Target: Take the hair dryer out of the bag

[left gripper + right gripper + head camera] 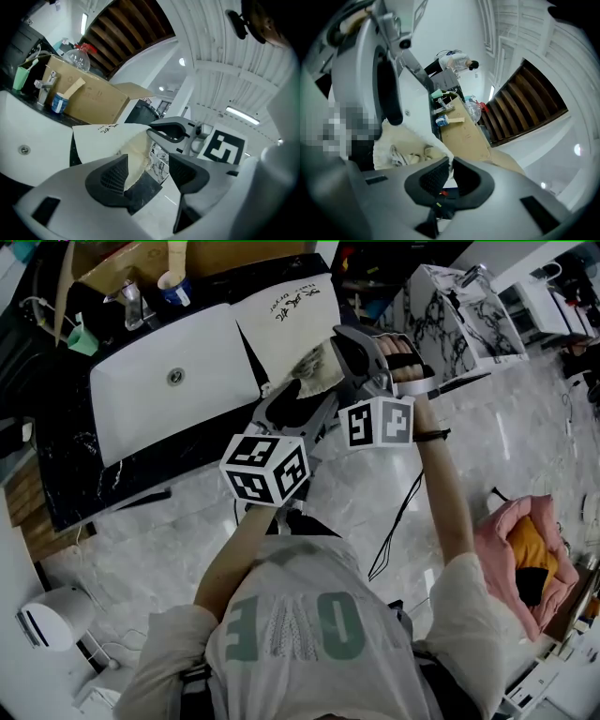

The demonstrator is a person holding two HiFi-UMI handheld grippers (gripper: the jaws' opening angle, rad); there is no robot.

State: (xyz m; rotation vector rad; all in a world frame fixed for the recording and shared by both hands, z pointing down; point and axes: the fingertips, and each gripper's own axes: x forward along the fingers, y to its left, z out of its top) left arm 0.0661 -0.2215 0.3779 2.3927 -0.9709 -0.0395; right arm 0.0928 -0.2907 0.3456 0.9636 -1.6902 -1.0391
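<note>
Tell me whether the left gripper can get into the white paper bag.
Probably yes: right gripper holds the white paper bag open by its rim; left gripper, jaws apart, faces its mouth.

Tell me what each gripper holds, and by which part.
The right gripper is shut on the white paper bag, pinching the rim of its mouth. The left gripper is open: the bag's edge lies between its jaws, not clamped.

The left gripper (pixel 298 399) and right gripper (pixel 349 351) meet at the white bag (pixel 286 310) beside a sink (pixel 141 404)
</note>
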